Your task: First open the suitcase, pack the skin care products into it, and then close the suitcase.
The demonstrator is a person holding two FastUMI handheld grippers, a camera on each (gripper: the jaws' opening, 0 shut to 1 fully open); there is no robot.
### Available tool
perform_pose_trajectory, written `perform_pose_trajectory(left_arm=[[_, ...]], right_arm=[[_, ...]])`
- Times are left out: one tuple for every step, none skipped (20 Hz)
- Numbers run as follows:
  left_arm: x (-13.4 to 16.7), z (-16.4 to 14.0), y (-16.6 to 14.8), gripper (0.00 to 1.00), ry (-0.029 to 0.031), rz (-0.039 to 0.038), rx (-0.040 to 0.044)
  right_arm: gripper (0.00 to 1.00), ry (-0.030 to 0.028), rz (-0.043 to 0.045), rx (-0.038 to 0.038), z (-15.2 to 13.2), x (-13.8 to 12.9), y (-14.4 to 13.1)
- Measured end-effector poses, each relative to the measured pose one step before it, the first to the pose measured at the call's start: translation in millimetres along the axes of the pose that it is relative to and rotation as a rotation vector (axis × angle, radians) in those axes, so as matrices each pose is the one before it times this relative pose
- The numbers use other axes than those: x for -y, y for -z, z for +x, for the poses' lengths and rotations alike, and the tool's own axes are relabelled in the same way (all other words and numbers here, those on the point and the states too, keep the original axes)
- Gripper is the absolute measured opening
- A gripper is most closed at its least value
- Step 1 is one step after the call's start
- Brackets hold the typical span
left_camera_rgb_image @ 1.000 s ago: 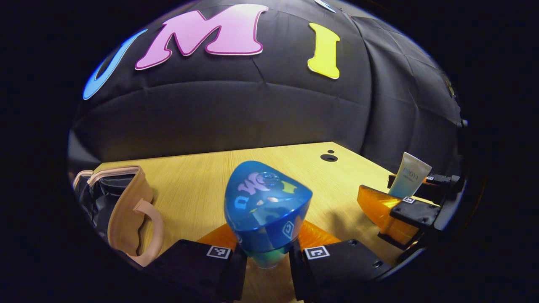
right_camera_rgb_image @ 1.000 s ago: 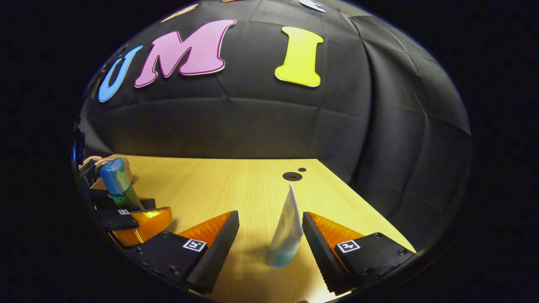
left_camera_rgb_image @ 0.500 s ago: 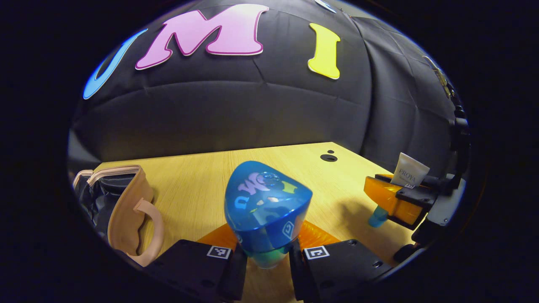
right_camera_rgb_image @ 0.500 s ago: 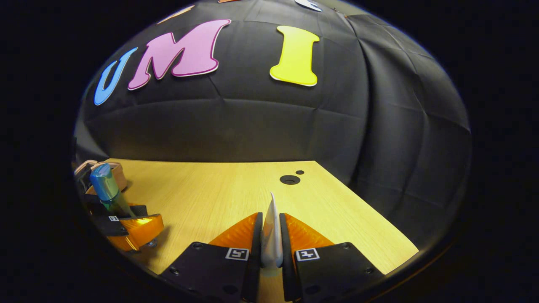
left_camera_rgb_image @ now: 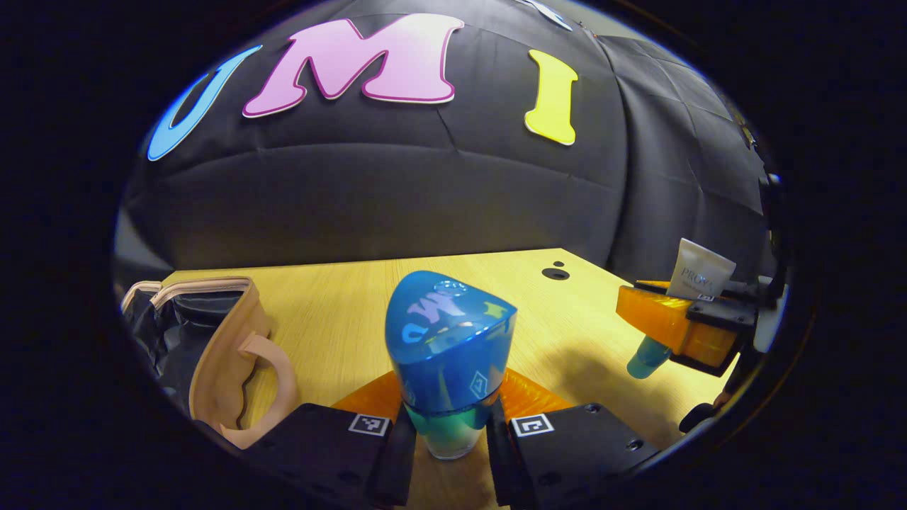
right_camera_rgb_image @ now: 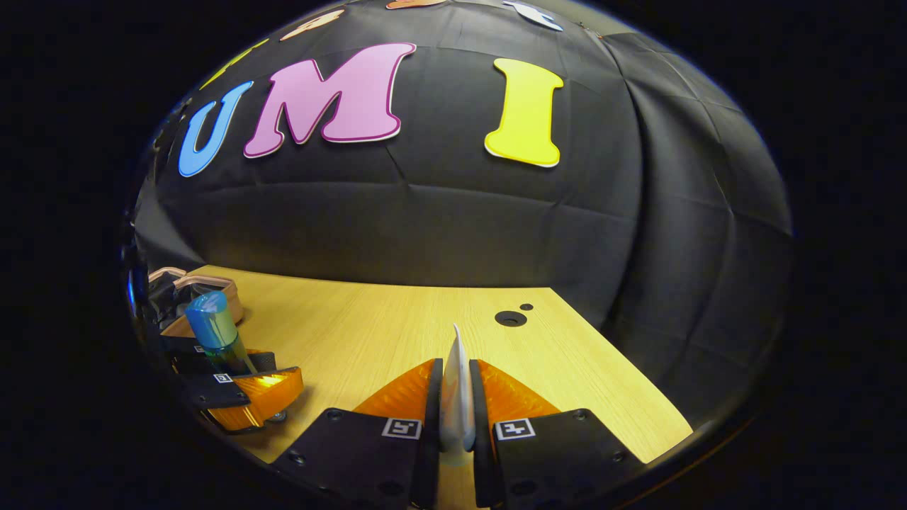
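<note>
At table centre, left claw [left_camera_rgb_image: 445, 439] pinches blue-capped bottle [left_camera_rgb_image: 449, 354]; right claw [right_camera_rgb_image: 453, 443] pinches tube [right_camera_rgb_image: 456, 397]; suitcase [left_camera_rgb_image: 212, 347] left.

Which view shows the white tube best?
Left gripper view: the white tube faces broadside, gripped in the right tongs, cap hanging below. Right gripper view has it edge-on, a thin sliver between that gripper's fingers.

We are looking into a staged recording booth, not a lived-in room. A padded black cloth wall [right_camera_rgb_image: 460, 219] closes in the back and right side, its quilted seams plain to see. In front of it stands a pale wood-grain surface [right_camera_rgb_image: 397, 333] with a round cable hole [right_camera_rgb_image: 509, 318] near its far corner, like an office desk. Lighting is dim beyond the surface's edges.
</note>
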State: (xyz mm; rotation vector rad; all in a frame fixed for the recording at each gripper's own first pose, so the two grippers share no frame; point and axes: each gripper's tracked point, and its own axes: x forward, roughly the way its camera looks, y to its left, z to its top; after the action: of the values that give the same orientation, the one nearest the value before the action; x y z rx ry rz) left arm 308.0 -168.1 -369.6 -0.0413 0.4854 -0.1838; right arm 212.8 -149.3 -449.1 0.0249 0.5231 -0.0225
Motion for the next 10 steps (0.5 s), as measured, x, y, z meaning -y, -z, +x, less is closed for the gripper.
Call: perform_pose_trajectory(left_arm=[[-2.5,-3.16,-4.67,0.48,-0.00071,-0.00209,0.01357],[-1.57,-4.01,-6.82,0.48,0.00256,0.00257,0.01356],[-1.94,-6.24,-9.21,0.48,0.00133,0.00634,0.01718],[-3.81,-7.83,-10.01,0.48,0.0016,0.00239,0.01602],[-5.25,-9.19,-11.97,0.48,-0.00156,-0.00628,0.01607],[-6.9,-9.72,-12.28,0.47,-0.0071,-0.011,0.01712],[-10.01,-10.29,-13.21,0.48,-0.01239,-0.01131,0.01422],[-12.49,-10.58,-11.3,0.48,-0.01835,-0.00582,0.00673],[-16.19,-10.17,-9.84,0.47,-0.02498,-0.00052,-0.00012],[-18.27,-8.19,-7.24,0.44,-0.02837,0.00285,-0.00274]], right_arm=[[0.23,-0.00442,-0.00463,0.00568,-1.72,-2.85,-4.07],[0.23,-0.00744,-0.0028,0.00286,-2.93,-3.41,-4.6],[0.23,-0.00778,-0.00466,0.00228,-2.81,-4.32,-4.85],[0.23,-0.01099,-0.00625,0.00537,-3.43,-5.3,-6.32],[0.23,-0.01344,-0.0059,0.00818,-3.23,-6.75,-8.08],[0.27,-0.01344,-0.00512,0.00766,-4.39,-7.11,-7.9],[0.23,-0.01609,-0.00303,0.00685,-4.3,-9.45,-8.75],[0.23,-0.02066,0.00525,0.00569,-4.11,-11.86,-8.01],[0.23,-0.02429,0.00919,0.00384,-3.25,-12.87,-7.61],[0.23,-0.02132,0.00035,0.00086,-3.78,-14.2,-7.44]])
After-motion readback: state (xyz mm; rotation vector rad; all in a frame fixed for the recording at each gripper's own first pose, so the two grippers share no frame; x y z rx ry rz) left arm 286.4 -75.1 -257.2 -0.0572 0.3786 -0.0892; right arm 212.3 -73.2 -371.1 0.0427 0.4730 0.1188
